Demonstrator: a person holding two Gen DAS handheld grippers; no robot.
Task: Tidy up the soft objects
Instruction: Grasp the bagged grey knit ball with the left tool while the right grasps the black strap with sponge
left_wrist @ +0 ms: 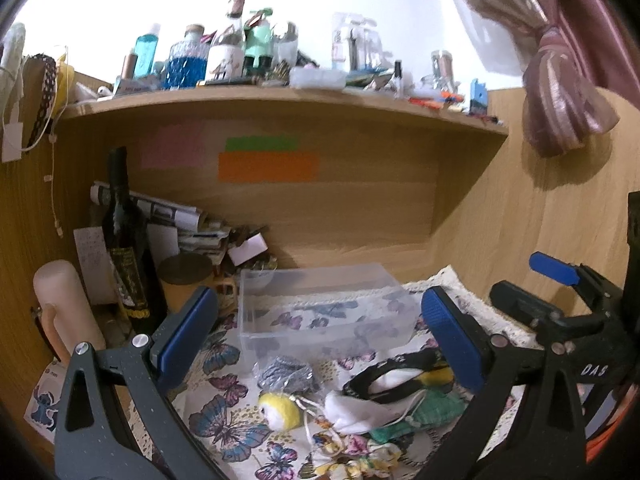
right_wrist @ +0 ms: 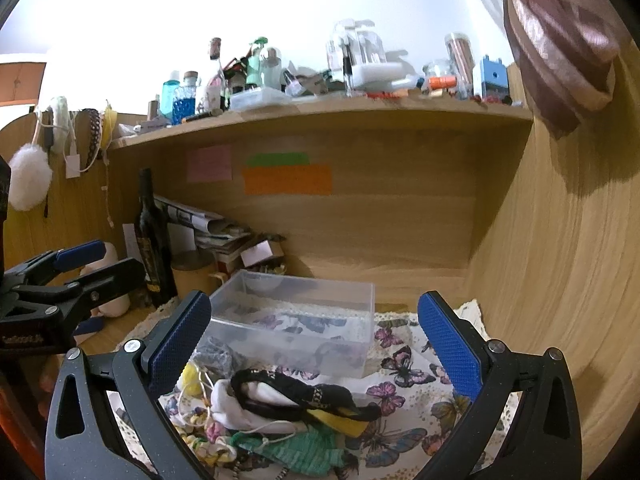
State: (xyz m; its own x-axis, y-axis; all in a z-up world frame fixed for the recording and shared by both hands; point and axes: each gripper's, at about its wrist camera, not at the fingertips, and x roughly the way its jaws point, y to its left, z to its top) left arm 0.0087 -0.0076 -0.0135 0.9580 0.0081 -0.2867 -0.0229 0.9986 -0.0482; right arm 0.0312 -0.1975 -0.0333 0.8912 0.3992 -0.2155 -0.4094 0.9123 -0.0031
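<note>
A heap of soft things (right_wrist: pixel 288 412) lies on the butterfly cloth (right_wrist: pixel 404 384) just in front of the clear plastic box (right_wrist: pixel 296 320): black band, white sock, green knit, yellow ball (left_wrist: pixel 279 409). Left gripper (left_wrist: pixel 320 336) and right gripper (right_wrist: pixel 316 344) both hover over the heap, jaws wide, holding nothing.

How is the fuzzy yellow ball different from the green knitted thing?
The fuzzy yellow ball is round and puffy with a white patch; the green knitted thing is flat and crumpled. The ball lies in the open on the butterfly cloth; the knit is partly under a white cloth. Both are soft and outside the clear plastic box.
</note>
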